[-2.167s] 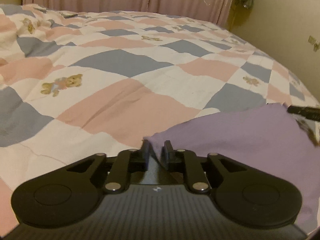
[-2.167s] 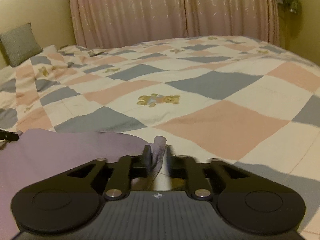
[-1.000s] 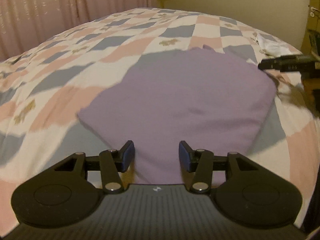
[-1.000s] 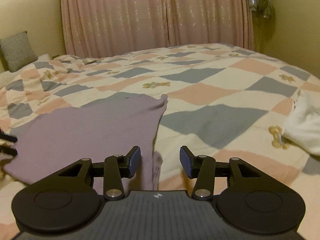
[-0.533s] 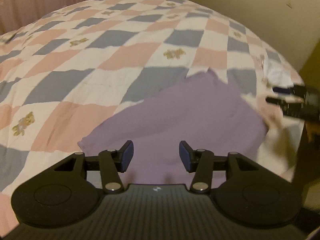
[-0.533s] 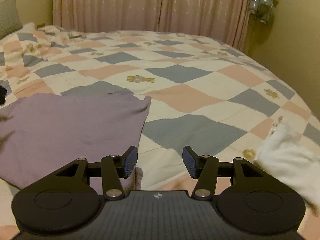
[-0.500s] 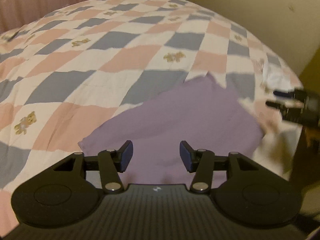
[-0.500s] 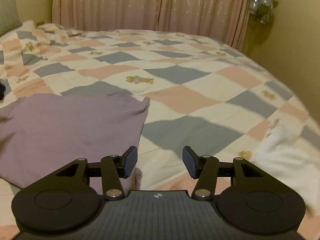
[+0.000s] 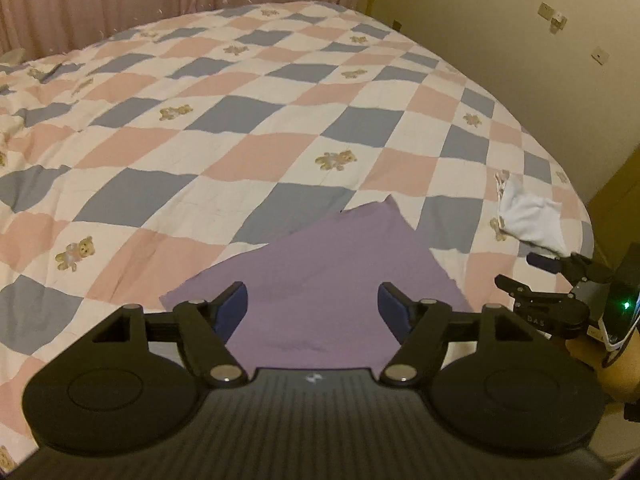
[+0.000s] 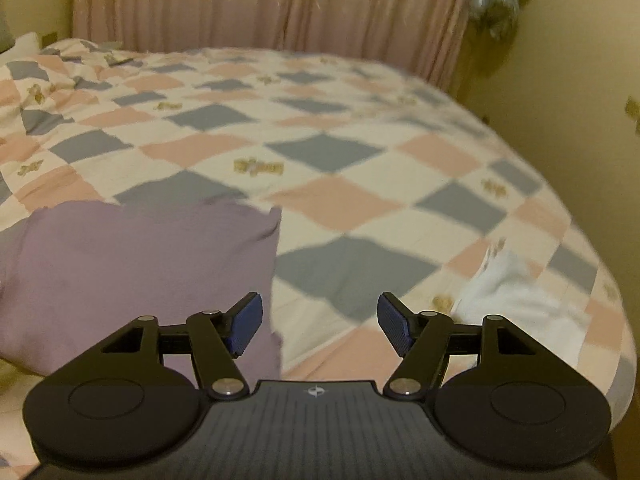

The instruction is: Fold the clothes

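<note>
Purple garment [image 9: 340,272] lies flat on the checkered quilt [image 9: 248,148] near the bed's near edge, folded into a rough rectangle with one corner sticking up at its far right. Left gripper [image 9: 312,308] hovers above the near edge of it, jaws spread and opening – nothing between them, the pads are clear of the cloth. Right gripper [image 10: 320,322] is off the garment's right edge, jaws also opening, nothing between them; the purple garment [image 10: 140,264] sits under and left of its left finger, the quilt [image 10: 360,208] under the gap. From the left wrist view the right gripper [image 9: 524,270] shows at the right border, over the bed edge, fingers apart, a bit of the person's hand [image 9: 616,364] behind it. White cloth [image 9: 528,220] is bunched near the bed's right edge, well apart from the purple piece; same white cloth [image 10: 516,296] is blurred in the right wrist view. Pink curtain [image 10: 272,4] behind the bed, yellowish wall [image 9: 520,60] on the right.
</note>
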`<state>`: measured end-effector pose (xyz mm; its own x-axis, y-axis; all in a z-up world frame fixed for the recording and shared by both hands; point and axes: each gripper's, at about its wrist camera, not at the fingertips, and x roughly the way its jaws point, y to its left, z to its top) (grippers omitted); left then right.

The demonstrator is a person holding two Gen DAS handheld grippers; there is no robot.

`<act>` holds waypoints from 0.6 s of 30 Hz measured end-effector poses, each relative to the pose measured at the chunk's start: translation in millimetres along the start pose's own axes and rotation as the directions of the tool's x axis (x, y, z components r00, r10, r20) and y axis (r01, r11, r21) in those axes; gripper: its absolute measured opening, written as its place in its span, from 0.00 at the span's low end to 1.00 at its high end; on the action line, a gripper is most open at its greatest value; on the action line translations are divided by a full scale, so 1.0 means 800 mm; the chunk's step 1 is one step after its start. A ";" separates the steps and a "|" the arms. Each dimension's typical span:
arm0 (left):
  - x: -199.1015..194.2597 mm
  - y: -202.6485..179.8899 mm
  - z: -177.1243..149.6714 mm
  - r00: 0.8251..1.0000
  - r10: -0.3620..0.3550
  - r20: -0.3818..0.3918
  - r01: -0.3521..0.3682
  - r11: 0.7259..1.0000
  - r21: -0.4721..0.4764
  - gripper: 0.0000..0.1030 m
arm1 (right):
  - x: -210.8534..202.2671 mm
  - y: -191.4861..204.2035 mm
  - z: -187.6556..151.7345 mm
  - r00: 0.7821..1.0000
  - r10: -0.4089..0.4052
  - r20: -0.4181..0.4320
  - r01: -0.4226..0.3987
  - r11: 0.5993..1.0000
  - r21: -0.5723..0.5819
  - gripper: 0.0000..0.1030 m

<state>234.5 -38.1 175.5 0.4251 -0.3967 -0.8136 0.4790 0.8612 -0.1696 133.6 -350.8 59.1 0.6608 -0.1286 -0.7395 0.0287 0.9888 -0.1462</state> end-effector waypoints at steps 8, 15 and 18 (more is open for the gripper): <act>0.037 0.068 0.013 0.997 -0.030 -0.070 0.045 0.973 0.226 0.67 | 0.004 0.036 -0.035 0.970 -0.071 -0.232 0.141 0.942 0.303 0.65; 0.088 0.093 0.048 0.993 -0.054 -0.107 0.098 0.879 0.466 0.77 | -0.016 0.081 -0.046 0.972 0.001 -0.234 0.115 0.869 0.482 0.65; 0.116 0.084 0.062 0.990 -0.084 -0.115 0.133 0.828 0.545 0.83 | -0.012 0.084 -0.047 0.976 0.023 -0.217 0.097 0.844 0.527 0.65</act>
<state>344.3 -33.1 116.6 0.2927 -0.4282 -0.8550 0.8717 0.4870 0.0545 100.6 -285.7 31.6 0.4829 -0.1186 -0.8676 0.4837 0.8621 0.1513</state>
